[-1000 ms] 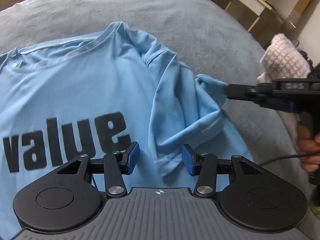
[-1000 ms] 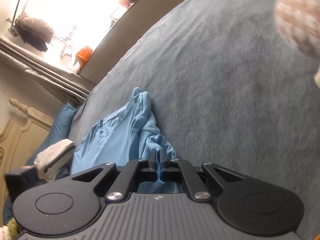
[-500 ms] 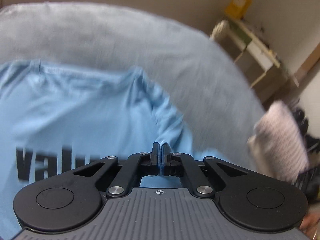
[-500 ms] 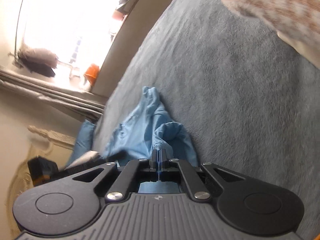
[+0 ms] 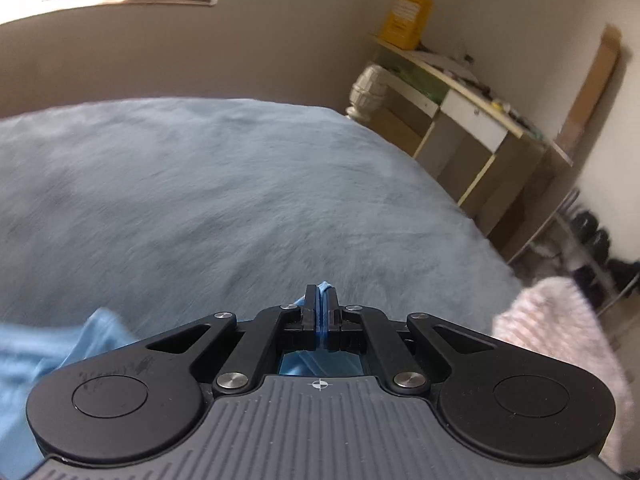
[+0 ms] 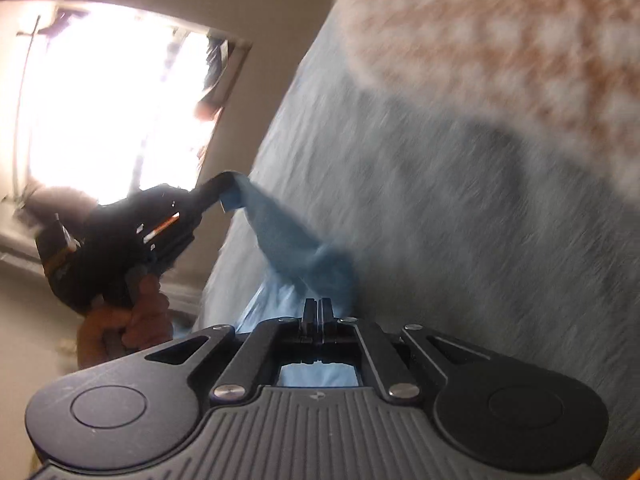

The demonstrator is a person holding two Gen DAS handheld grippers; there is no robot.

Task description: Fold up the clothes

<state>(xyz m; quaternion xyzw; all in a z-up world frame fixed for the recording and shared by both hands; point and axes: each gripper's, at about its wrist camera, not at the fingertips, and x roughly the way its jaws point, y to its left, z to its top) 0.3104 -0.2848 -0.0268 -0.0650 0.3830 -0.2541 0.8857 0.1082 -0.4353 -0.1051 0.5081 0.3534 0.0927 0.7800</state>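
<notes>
Room: beige walls, a bright window high up, blown out white by daylight.
Bed: a grey-blue plush cover fills most of both views; its pile is streaked with motion blur.
Desk: a cream desk stands past the bed's far corner, with a white drawer, a turned post, clutter on top and a yellow box at its back.
Rack: a wire rack with dark shoes stands right of the desk, blurred.
Knit: a pink-and-white knit piece lies at the bed's right edge; in the right wrist view it looms blurred at the top.
Shirt: the light blue shirt lies low on the cover near both grippers, one part lifted off it in a taut strip.
Left gripper: the left gripper has its jaws pressed together on a fold of shirt, blue cloth showing between and under them; a hand holds its grip.
Right gripper: the right gripper has its jaws pressed together too, with shirt cloth bunched at their tips and seen under them.
</notes>
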